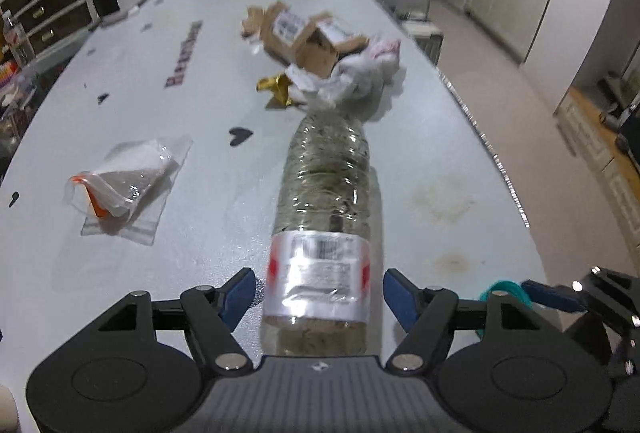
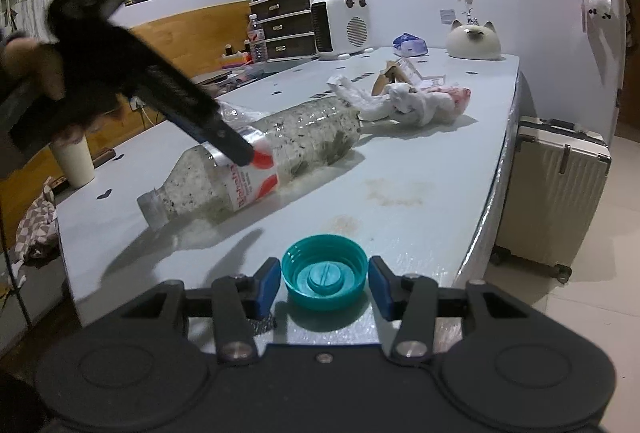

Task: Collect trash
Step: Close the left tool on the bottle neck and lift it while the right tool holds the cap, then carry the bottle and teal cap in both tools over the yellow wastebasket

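Trash still lies all over the table, so the job looks far from done. A clear plastic bottle lies on its side near the middle of the table, with its cap off and its open neck pointing at the near edge. The left gripper is over the bottle's label with its jaws wide, one on each side, and the blue pads do not press on it, so the bottle is not held. The right gripper is by the near edge, and it has the teal bottle cap between its pads; the pads sit right at the cap's sides, so it seems to hold it. Farther along the table, toward the far end, sit torn cardboard boxes, a crumpled white plastic bag and a shiny gold wrapper. A clear zip bag lies nearer the left edge. No bin can be seen, so nothing looks put away yet.
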Available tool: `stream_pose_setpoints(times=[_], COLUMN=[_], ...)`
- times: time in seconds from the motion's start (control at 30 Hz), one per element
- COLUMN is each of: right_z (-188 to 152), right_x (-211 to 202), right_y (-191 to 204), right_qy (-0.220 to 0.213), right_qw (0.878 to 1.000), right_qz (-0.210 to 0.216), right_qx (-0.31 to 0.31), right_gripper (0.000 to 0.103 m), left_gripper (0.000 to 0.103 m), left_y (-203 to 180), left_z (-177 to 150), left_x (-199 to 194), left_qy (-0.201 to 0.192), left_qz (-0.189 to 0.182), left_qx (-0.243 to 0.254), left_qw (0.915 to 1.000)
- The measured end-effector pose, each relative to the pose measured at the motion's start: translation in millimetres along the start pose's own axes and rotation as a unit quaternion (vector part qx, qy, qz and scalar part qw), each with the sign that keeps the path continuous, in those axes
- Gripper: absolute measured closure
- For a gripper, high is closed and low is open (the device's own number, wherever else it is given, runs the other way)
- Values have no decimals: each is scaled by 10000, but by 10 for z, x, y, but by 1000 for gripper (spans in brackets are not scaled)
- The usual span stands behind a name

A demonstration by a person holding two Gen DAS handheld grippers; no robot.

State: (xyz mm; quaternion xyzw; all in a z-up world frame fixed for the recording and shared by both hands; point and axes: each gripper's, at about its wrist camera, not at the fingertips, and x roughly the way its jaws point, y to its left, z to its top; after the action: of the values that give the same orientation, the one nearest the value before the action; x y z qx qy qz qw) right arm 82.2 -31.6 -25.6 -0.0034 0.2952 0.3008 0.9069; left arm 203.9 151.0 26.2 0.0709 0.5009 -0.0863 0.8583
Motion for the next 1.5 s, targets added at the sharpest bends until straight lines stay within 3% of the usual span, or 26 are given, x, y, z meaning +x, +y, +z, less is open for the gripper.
stream_pose_setpoints(times=[0.27, 0.43, 0.57, 0.87, 1.13, 1.5], right_z=[-3, -22, -14, 65, 245, 346], right_x=[-19, -11, -1, -40, -352, -823], right_y=[7, 21, 5, -88, -139, -124], right_qy=[50, 93, 85, -73, -570, -1080], right_qw=[10000, 9999, 9999, 9996, 9968, 9908], right_qz=[57, 68, 72, -177, -529, -813], right_qx=[4, 57, 127, 203, 159, -4], right_gripper=[54, 54, 55, 55, 55, 55], left_gripper=[33, 41, 42, 43, 42, 42], left_y=[-147, -120, -95, -126, -339, -621], left_z=[84, 6, -96, -389, -644, -857], left_x=[239, 246, 162, -157, -526, -846], left_qy=[393, 319, 9, -764, -1541, -2212], left_qz=[156, 197, -28, 190, 328, 335], left_qx=[228, 195, 89, -195, -377, -596], left_qw=[9988, 9991, 10000, 9967, 9868, 9728])
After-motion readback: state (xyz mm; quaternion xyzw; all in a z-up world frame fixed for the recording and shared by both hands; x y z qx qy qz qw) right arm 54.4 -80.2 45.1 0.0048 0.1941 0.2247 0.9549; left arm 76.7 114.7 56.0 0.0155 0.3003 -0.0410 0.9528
